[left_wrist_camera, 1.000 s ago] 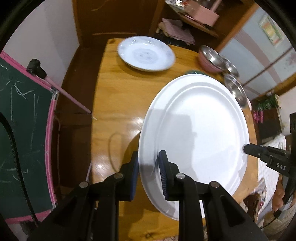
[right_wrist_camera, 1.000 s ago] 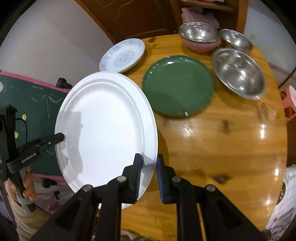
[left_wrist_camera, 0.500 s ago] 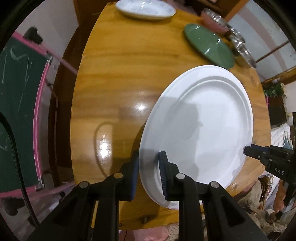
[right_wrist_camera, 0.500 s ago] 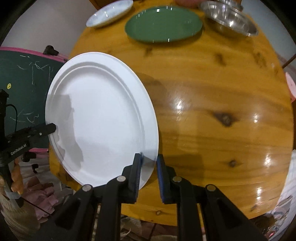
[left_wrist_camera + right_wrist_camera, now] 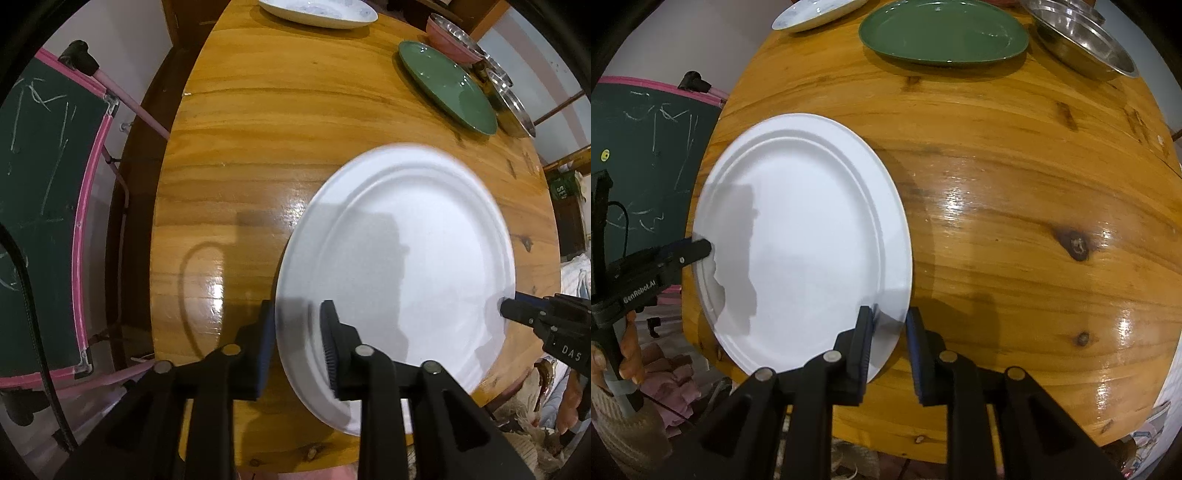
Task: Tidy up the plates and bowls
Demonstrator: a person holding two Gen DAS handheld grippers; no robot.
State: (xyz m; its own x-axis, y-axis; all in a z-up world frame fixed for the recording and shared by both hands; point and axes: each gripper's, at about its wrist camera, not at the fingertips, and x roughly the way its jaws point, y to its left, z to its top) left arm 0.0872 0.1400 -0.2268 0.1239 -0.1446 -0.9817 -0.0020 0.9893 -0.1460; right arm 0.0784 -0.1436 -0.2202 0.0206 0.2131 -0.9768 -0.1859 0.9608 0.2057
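Claws [image 5: 297,332] [image 5: 889,332] just opening off white plate [image 5: 406,266] on glossy wooden table [image 5: 1015,184] beside chalkboard [image 5: 40,177].

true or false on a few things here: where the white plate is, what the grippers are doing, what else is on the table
1. The white plate lies at the near edge of the wooden table. True.
2. The left gripper is clamped on the plate's rim. False: its jaws have just been opening and stand apart, with the rim between them.
3. The green plate is stacked on the white plate. False: it lies apart, at the far side.
4. The right gripper straddles the opposite rim. True.
5. The steel bowls are beside the green plate. True.
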